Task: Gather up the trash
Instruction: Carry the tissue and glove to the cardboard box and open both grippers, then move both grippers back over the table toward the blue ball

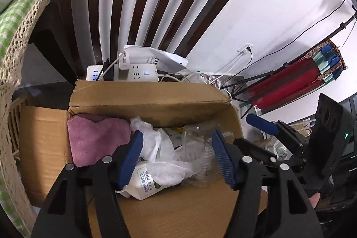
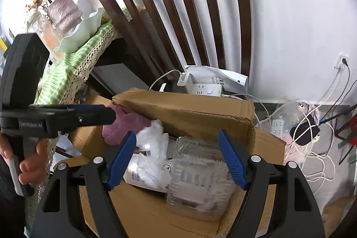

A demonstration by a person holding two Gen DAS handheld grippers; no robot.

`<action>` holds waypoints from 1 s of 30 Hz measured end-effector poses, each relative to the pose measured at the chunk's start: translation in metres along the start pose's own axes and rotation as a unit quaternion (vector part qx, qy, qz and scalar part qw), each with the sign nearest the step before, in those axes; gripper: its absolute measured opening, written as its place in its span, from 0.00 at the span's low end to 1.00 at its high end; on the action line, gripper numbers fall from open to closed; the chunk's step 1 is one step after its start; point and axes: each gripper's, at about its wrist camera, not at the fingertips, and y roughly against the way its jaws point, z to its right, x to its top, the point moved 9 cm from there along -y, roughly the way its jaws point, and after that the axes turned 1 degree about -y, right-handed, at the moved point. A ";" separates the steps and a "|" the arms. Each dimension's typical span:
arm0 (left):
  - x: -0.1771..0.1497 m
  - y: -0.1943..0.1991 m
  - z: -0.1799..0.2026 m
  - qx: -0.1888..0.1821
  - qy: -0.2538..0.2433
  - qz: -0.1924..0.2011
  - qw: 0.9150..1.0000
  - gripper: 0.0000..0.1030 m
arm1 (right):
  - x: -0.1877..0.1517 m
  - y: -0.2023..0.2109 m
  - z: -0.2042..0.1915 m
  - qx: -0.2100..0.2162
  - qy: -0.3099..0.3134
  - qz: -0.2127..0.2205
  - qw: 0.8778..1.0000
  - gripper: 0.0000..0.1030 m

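Towel, bag, carton in box, chair behind

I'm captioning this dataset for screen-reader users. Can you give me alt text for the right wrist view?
The open right gripper hangs over a cardboard box holding a clear plastic container, white plastic bag, milk carton and pink cloth. The left gripper enters from the left edge. Behind stand a dark wooden chair and a power strip.
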 end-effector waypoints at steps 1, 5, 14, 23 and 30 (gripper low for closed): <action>0.001 0.002 -0.001 0.003 -0.002 0.002 1.000 0.60 | 0.001 0.000 -0.001 0.000 0.001 0.000 1.000 0.71; 0.002 0.009 -0.009 0.016 0.001 0.008 1.000 0.60 | 0.000 -0.004 -0.005 -0.005 0.010 -0.003 1.000 0.71; 0.002 0.034 -0.016 0.025 0.009 0.031 0.999 0.60 | 0.002 -0.001 -0.012 -0.029 0.031 -0.001 0.999 0.71; -0.004 0.101 -0.028 0.044 0.002 0.094 0.995 0.62 | 0.021 0.016 -0.038 -0.033 0.047 0.026 0.998 0.72; -0.023 0.177 -0.052 0.082 0.005 0.162 0.983 0.67 | 0.037 0.022 -0.096 -0.012 0.086 0.051 0.995 0.72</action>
